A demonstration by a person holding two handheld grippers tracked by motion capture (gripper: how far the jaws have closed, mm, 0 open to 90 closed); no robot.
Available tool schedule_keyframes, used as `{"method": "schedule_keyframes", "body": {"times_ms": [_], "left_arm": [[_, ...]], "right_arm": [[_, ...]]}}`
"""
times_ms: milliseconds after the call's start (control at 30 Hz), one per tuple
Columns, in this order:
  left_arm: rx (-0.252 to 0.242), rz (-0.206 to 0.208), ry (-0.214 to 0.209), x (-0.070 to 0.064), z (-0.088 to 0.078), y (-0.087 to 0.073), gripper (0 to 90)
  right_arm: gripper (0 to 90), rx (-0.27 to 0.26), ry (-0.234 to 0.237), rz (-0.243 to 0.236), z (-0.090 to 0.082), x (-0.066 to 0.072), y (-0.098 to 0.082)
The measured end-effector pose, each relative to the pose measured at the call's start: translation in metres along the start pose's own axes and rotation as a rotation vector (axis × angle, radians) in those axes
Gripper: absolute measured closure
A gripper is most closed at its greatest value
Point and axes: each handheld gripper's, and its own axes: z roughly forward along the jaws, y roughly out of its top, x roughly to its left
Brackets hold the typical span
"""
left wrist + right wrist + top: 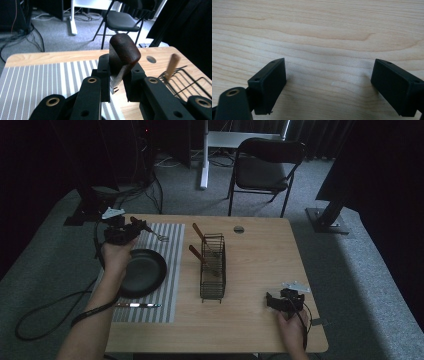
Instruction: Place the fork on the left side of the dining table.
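Wooden table (260,270) on grey carpet (345,265)

light: dim room | floor: grey carpet (350,270), cables (145,190) beyond far-left corner of table | furniture: light wood table (260,265); black folding chair (265,170) beyond far edge; white desk leg (204,155) beside chair | surround: black drapes (390,180) right and left

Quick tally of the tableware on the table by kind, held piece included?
Fork, held in the left claw: 1
Knife: 1
Plate: 1
Striped mat: 1
Wire basket: 1
Wooden-handled utensils in the basket: 2
Total: 7
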Motion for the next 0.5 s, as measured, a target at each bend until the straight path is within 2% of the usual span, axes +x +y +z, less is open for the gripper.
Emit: {"method": "schedule_keyframes", "body": {"times_ms": [67, 167, 233, 267, 300, 500], "left_arm": [[0.004, -0.005, 0.006, 0.008, 0.004, -0.003, 77.2], [-0.009, -0.012, -0.014, 0.02, 0.011, -0.007, 77.1], [0.006, -0.023, -0.006, 0.03, 0.02, -0.012, 77.1], [0.006, -0.023, -0.006, 0.03, 0.02, -0.012, 77.1], [0.024, -0.029, 0.012, 0.036, 0.026, -0.017, 77.1], [0.042, -0.05, 0.017, 0.045, 0.039, -0.03, 77.1]], "right_arm": [[12.4, 0.0, 0.0, 0.0, 0.0, 0.0, 0.0], [12.4, 0.0, 0.0, 0.0, 0.0, 0.0, 0.0], [12.4, 0.0, 0.0, 0.0, 0.0, 0.0, 0.0], [12.4, 0.0, 0.0, 0.0, 0.0, 0.0, 0.0], [12.4, 0.0, 0.0, -0.001, 0.0, 0.0, 0.0], [12.4, 0.0, 0.0, -0.001, 0.0, 0.0, 0.0]]}}
